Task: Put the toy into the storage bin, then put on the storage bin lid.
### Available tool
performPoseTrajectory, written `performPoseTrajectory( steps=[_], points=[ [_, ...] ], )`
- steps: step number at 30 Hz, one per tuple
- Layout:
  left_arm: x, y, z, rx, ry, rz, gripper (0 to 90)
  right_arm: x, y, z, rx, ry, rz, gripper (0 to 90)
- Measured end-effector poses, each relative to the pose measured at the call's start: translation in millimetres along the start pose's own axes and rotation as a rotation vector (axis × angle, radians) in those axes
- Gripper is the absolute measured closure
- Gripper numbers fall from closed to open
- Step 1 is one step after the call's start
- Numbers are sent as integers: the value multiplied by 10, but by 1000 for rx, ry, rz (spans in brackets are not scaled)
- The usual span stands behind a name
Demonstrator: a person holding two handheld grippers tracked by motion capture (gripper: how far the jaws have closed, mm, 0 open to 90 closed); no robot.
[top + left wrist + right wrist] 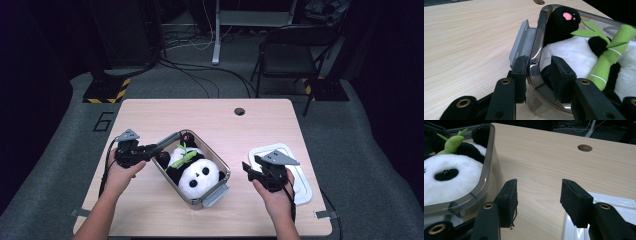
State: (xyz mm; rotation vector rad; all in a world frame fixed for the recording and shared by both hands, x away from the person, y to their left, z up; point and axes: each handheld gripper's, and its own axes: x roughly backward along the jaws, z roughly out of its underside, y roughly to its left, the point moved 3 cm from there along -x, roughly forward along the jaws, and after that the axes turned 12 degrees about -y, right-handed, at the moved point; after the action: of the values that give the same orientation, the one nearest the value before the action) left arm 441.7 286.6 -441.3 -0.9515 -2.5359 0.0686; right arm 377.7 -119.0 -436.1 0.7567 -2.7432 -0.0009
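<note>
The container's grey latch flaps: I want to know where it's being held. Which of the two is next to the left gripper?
The far-end latch flap, at the panda's feet: the left gripper straddles the container rim beside it. The other flap is at the near end.

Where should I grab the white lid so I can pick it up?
The white lid lies flat on the table, beside the right gripper. Flat things give jaws little to bite, so I'd probably take its raised rim on the near edge, one jaw above and one below, coming in low from the clear box's side.
</note>
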Motion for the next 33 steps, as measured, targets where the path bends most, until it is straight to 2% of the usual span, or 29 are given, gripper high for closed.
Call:
performPoseTrajectory(
  steps=[3,7,12,15,19,23,27,33],
  points=[
    [10,-14,4,7,4,8,663,12,-21,-4,22,2,7,470],
    [12,-26,6,6,5,19,660,9,-82,10,47,6,43,442],
    [30,-20,-5,10,7,44,614,-4,-162,62,17,16,51,440],
    [41,-16,-16,7,2,37,600,-17,-202,100,20,21,52,446],
    [75,10,-39,15,-19,26,547,-40,-268,163,20,59,47,458],
    [108,45,-55,23,-37,10,494,-36,-345,207,0,89,42,489],
    [131,76,-60,35,-47,-2,476,-18,-413,225,-26,100,30,516],
    [154,98,-66,43,-45,-1,470,32,-518,226,-22,113,46,520]
  ],
)
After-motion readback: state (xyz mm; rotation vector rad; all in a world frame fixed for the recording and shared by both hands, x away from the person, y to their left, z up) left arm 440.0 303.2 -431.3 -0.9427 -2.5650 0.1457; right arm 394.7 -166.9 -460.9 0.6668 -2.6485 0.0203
